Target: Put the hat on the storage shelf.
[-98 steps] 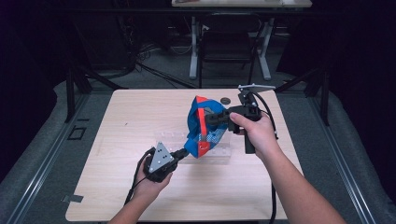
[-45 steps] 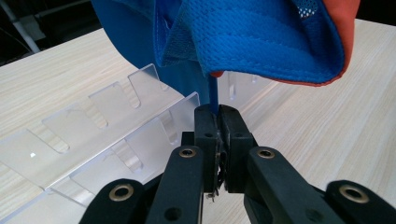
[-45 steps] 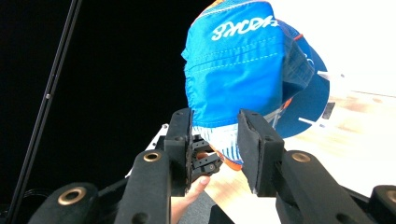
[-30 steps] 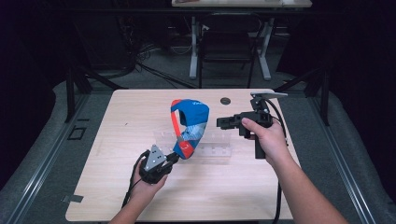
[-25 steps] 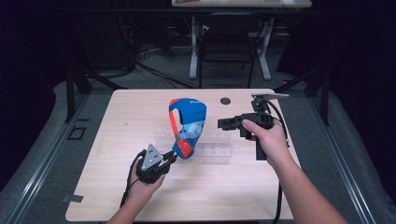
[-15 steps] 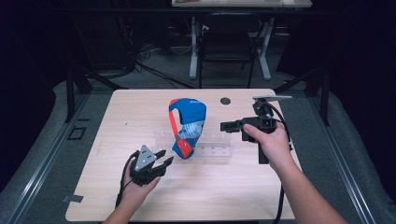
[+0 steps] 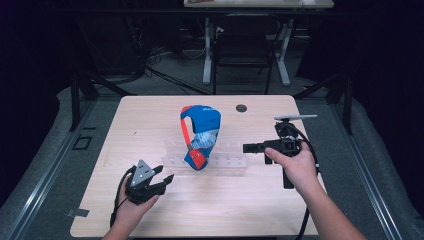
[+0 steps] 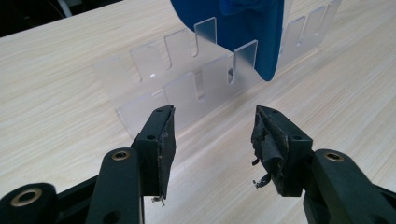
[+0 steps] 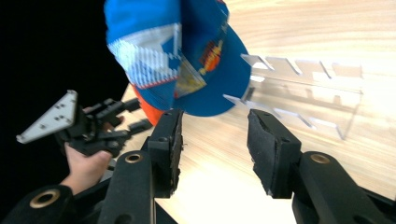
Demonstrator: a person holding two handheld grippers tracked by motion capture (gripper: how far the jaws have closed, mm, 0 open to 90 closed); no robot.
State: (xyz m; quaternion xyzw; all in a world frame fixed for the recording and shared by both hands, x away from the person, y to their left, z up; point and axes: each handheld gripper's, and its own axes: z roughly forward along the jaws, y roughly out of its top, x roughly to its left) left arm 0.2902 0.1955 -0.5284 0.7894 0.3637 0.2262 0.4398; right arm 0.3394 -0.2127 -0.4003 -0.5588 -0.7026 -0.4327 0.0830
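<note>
Blue and orange, a baseball cap is seen standing on edge in a clear slotted acrylic rack near the middle of the wooden table. The left gripper is held at about seven o'clock from the cap, well apart from it, its jaws spread wide with nothing between them. The right gripper is held at about three o'clock from the cap, near it but not touching, its jaws likewise parted and empty. In the left gripper view the rack is seen just beyond the jaws.
</note>
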